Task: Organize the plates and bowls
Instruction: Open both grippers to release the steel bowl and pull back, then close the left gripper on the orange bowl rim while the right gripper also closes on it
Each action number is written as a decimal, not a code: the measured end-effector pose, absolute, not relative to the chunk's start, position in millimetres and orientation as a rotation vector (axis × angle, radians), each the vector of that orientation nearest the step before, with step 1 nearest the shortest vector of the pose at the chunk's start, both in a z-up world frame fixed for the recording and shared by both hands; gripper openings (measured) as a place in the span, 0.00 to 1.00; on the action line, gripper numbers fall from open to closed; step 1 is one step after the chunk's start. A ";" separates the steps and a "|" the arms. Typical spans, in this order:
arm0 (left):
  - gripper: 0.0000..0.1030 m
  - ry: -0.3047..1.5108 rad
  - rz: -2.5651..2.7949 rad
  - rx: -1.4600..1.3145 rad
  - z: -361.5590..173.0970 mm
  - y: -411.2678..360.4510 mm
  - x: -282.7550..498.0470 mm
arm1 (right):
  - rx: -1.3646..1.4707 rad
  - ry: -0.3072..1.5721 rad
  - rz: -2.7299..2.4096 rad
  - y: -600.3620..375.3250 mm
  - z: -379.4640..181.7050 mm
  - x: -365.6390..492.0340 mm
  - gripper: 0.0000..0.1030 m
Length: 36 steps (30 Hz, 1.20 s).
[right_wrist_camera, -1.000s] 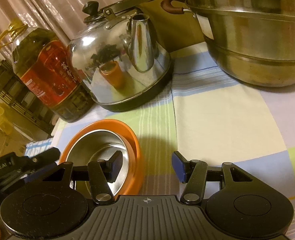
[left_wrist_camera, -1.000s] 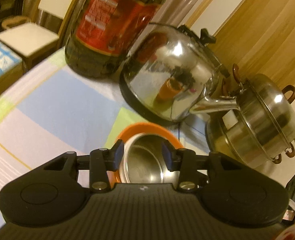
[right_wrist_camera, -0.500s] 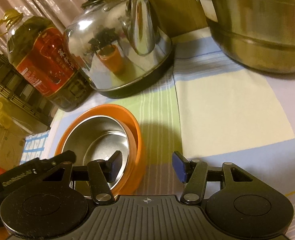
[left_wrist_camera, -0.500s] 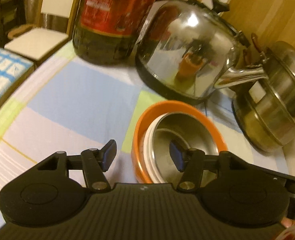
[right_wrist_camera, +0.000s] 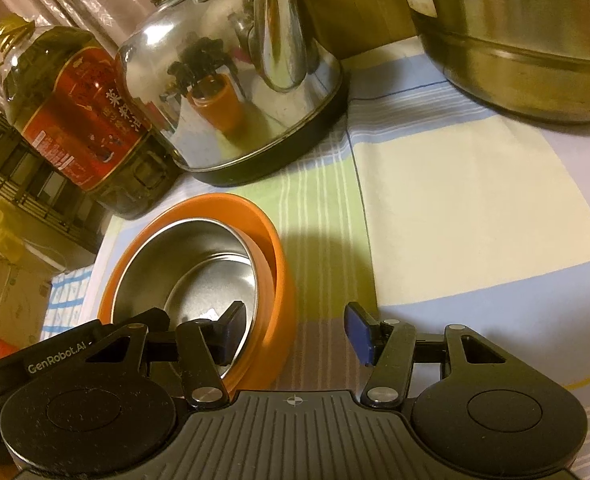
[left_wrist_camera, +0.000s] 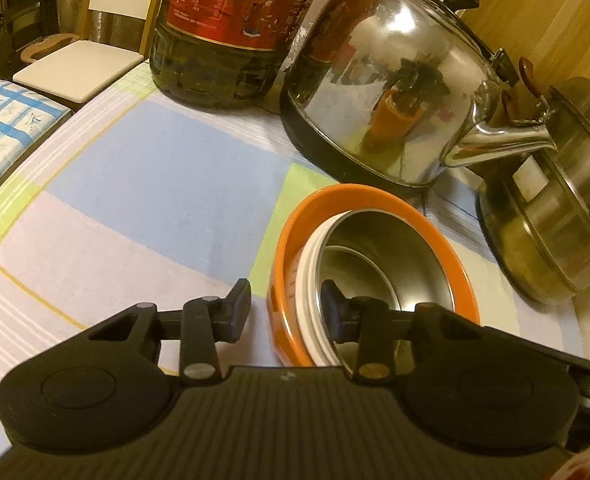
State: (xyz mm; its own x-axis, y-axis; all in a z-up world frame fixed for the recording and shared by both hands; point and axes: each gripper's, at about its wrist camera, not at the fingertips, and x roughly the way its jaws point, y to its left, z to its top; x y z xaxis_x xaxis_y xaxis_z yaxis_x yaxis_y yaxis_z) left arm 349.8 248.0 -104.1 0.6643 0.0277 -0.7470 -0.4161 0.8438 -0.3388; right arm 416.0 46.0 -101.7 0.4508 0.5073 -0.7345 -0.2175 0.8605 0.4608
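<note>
On the checked tabletop [left_wrist_camera: 143, 184], just before the kettle [left_wrist_camera: 383, 80], a steel bowl [left_wrist_camera: 379, 276] sits nested in an orange bowl [left_wrist_camera: 447, 256]. Left gripper [left_wrist_camera: 287, 306] fingers are closing astride both near rims, not yet pressing; right gripper [right_wrist_camera: 295, 332] fingers straddle the orange rim, released.

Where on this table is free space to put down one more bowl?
Free: the blue and lilac cloth left of the orange bowl, before the oil bottle; and the cream patch right of the bowl, below the big pot. Crowded: the back row, where bottle, kettle and pot stand close.
</note>
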 end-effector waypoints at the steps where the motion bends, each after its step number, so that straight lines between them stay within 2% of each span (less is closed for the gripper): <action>1: 0.32 0.812 0.262 -0.521 -104.5 247.8 350.6 | 0.321 1.015 0.460 47.3 -103.1 416.7 0.54; 4: 0.27 0.811 0.257 -0.526 -105.8 247.9 352.6 | 0.316 1.022 0.464 50.7 -106.9 417.6 0.53; 9: 0.25 0.808 0.260 -0.522 -105.7 245.7 353.1 | 0.334 1.014 0.500 52.7 -106.5 417.0 0.29; 23: 0.23 0.861 0.264 -0.504 -100.1 235.5 338.1 | 0.287 1.035 0.494 51.4 -100.2 399.2 0.26; 36: 0.22 0.885 0.232 -0.497 -80.9 209.1 279.4 | 0.272 1.048 0.486 27.3 -76.1 349.4 0.23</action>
